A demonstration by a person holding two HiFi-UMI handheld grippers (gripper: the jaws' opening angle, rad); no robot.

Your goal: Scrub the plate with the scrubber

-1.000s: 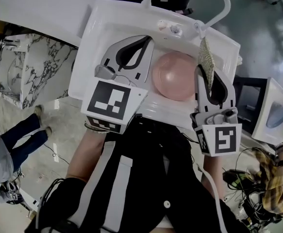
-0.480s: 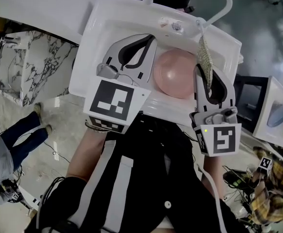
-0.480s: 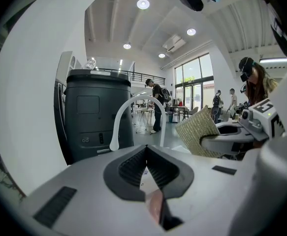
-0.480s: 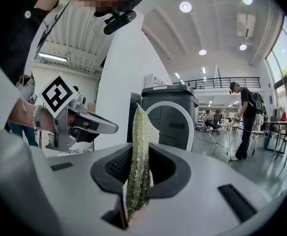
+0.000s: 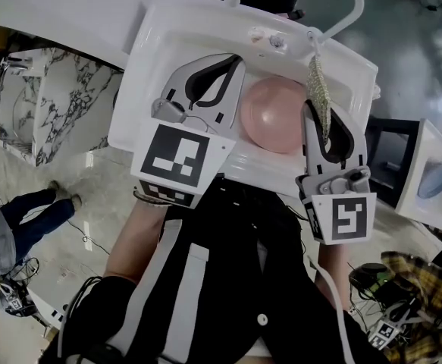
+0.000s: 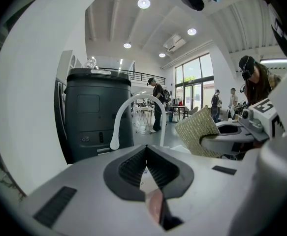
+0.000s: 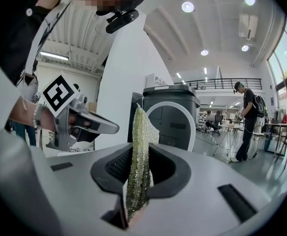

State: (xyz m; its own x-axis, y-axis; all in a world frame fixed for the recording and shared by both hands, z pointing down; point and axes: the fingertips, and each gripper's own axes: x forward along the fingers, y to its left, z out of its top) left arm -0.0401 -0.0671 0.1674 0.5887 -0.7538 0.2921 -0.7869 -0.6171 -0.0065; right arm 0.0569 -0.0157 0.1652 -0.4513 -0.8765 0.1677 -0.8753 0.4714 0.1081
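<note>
Round pink plate (image 5: 277, 116) lies in the white sink basin (image 5: 167, 44); no suds or marks can be made out on it. Right gripper (image 5: 317, 111): jaws clamped on a greenish-gold mesh scrubber (image 5: 319, 82), which stands up from the tips near the plate's right rim, apparently clear of its face. Left gripper (image 5: 232, 61): jaws pressed together, nothing gripped at the tips, beside the plate's left edge. Judgement: scrubber is in hand, scrubbing not yet under way, all strokes left to do
</note>
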